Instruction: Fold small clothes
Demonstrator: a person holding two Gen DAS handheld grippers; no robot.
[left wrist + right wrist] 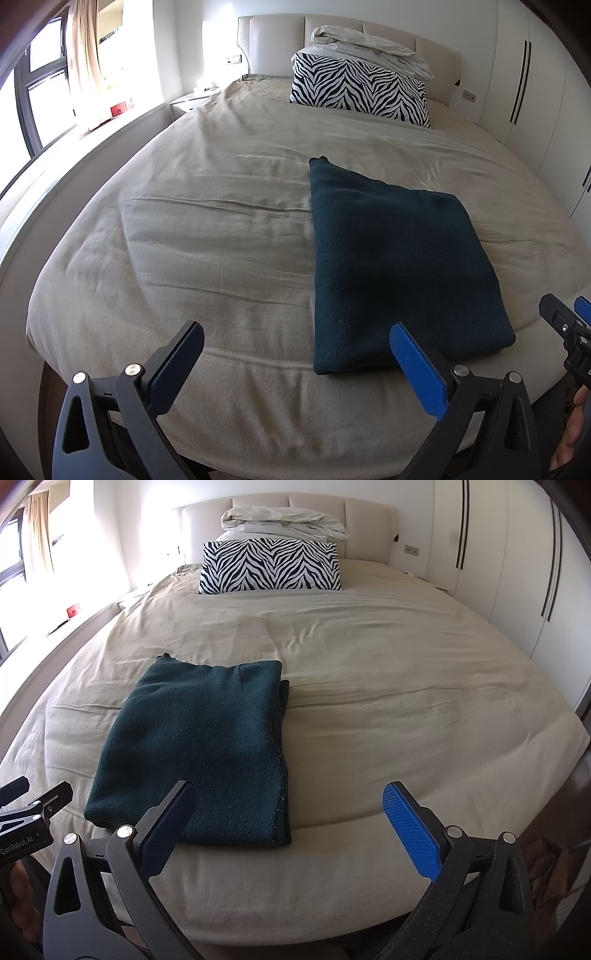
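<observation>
A dark teal knitted garment [399, 266] lies folded into a flat rectangle near the foot edge of the bed [207, 229]; it also shows in the right wrist view [199, 749]. My left gripper [295, 343] is open and empty, held above the bed's foot edge, its right finger [417, 365] over the garment's near edge. My right gripper [291, 812] is open and empty, its left finger [166, 830] over the garment's near edge. Each gripper shows at the edge of the other's view, the right one [569, 325] and the left one [29, 805].
A zebra-print pillow [269, 565] and a crumpled white duvet [284, 524] lie at the headboard [369, 520]. White wardrobe doors [517, 572] stand along the right. A window with a curtain [85, 59] and a ledge run along the left.
</observation>
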